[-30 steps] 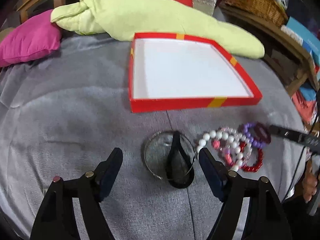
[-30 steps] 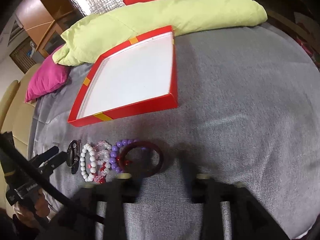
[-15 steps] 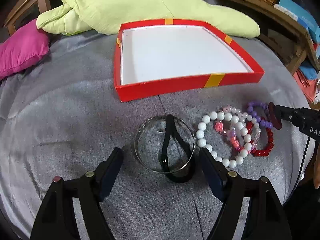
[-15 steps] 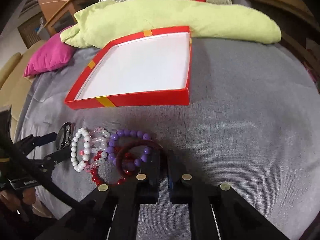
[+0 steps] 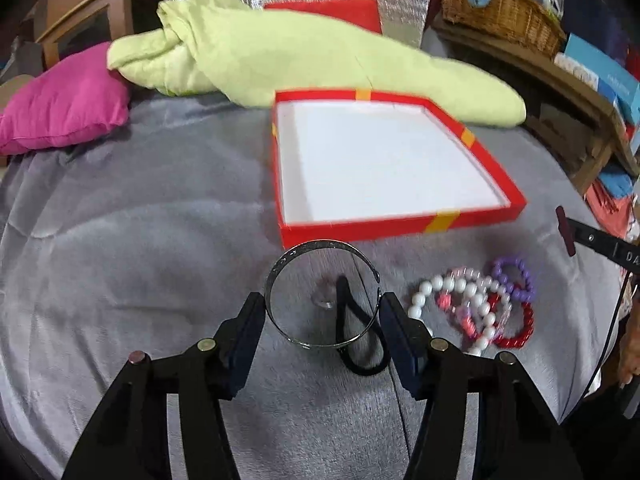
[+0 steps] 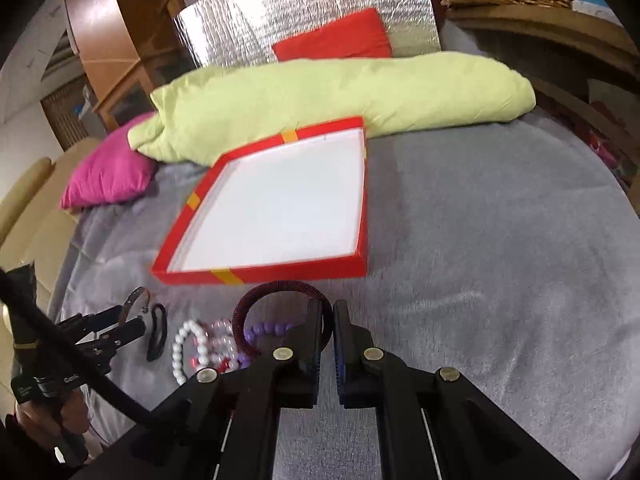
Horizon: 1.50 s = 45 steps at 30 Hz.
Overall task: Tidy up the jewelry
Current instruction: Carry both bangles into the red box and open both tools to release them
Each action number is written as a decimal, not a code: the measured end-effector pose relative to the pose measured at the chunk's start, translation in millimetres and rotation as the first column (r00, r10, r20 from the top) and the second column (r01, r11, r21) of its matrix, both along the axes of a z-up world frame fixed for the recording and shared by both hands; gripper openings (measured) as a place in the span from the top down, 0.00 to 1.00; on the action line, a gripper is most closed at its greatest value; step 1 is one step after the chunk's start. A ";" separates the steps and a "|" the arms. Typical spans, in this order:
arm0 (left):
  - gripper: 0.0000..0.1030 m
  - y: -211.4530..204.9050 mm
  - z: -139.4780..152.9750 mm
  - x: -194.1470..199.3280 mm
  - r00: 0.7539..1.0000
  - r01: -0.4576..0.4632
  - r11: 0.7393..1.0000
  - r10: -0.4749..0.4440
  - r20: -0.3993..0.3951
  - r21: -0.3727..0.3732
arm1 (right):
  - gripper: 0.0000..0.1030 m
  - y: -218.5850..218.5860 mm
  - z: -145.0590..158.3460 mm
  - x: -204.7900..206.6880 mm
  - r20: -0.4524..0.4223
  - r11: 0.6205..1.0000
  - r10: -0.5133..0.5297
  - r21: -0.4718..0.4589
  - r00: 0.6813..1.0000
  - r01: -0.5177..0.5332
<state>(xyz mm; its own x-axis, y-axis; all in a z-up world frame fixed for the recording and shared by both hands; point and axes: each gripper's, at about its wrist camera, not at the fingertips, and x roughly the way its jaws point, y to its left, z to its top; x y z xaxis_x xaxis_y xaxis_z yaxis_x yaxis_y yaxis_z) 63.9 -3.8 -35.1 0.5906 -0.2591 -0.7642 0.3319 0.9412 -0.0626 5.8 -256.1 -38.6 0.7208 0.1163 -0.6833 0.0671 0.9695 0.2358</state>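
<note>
The left gripper (image 5: 322, 322) is closing its fingers on the silver bangle (image 5: 320, 294), lifted before the red box (image 5: 400, 228); the right gripper (image 6: 328, 332) clamps the dark red bangle (image 6: 280, 290). Either thin ring may slip out sideways.

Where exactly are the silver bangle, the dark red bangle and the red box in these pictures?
silver bangle (image 5: 288, 258), left wrist view, on its far rim.
dark red bangle (image 6: 280, 286), right wrist view, on its top arc.
red box (image 5: 384, 228), left wrist view, on its near red wall.

Bead bracelets (image 5: 476, 304) right of hair tie (image 5: 360, 332); box (image 5: 384, 168) behind both; long pillow (image 5: 304, 68) behind box.
</note>
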 end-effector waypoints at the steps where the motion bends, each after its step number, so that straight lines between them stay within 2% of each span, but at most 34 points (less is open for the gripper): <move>1: 0.41 2.8 5.4 0.0 1.000 -0.010 1.000 0.010 0.019 -0.007 | 0.94 -0.7 3.1 0.4 0.018 1.000 -0.003 0.003 1.000 0.003; 7: 0.41 14.2 24.1 25.2 0.989 -0.102 0.994 0.106 0.099 -0.048 | 0.94 -8.9 15.7 19.3 0.072 0.998 -0.026 0.063 0.997 0.021; 9: 0.41 12.6 21.9 38.2 0.986 -0.128 0.991 0.131 0.103 -0.028 | 0.94 -10.7 17.8 29.4 0.083 0.995 -0.033 0.092 0.996 0.026; 15: 0.41 -6.1 14.4 60.6 0.989 -0.116 0.993 0.116 0.091 -0.007 | 0.94 -11.7 19.3 66.5 0.119 0.987 -0.063 0.153 0.991 0.045; 23: 0.40 -44.8 6.0 86.9 0.996 -0.063 0.997 0.060 0.070 0.040 | 0.94 1.0 -5.1 115.6 0.032 0.992 -0.054 0.116 0.998 0.050; 27: 0.40 -59.5 -1.4 90.7 0.998 -0.037 0.996 0.033 0.049 0.081 | 0.91 6.4 -15.7 125.8 -0.018 0.994 -0.037 0.100 0.999 0.039; 28: 0.40 -62.2 -2.1 90.0 0.998 -0.032 0.995 0.027 0.048 0.097 | 0.85 6.7 -17.6 127.9 -0.037 0.995 -0.032 0.097 0.999 0.035; 31: 0.40 -62.2 0.5 84.8 0.998 -0.037 0.993 0.031 0.052 0.111 | 0.70 0.7 -16.0 123.8 -0.028 0.994 -0.048 0.097 0.998 0.050; 34: 0.39 -60.8 7.4 72.7 0.997 -0.047 0.989 0.037 0.074 0.140 | 0.70 -6.7 -8.7 116.5 -0.005 0.991 -0.062 0.114 0.998 0.062; 37: 0.34 -58.3 13.7 60.5 0.994 -0.065 0.983 0.048 0.101 0.169 | 0.70 -9.7 2.0 105.6 0.014 0.992 -0.064 0.110 0.998 0.062; 40: 0.33 -49.1 17.8 47.5 0.991 -0.086 0.979 0.066 0.115 0.186 | 0.70 -10.0 9.0 94.1 0.010 0.994 -0.056 0.089 0.998 0.055; 45: 0.33 -23.4 18.4 29.4 0.986 -0.151 0.974 0.136 0.097 0.169 | 0.70 -18.2 9.3 71.7 -0.026 0.992 -0.043 0.115 0.999 0.046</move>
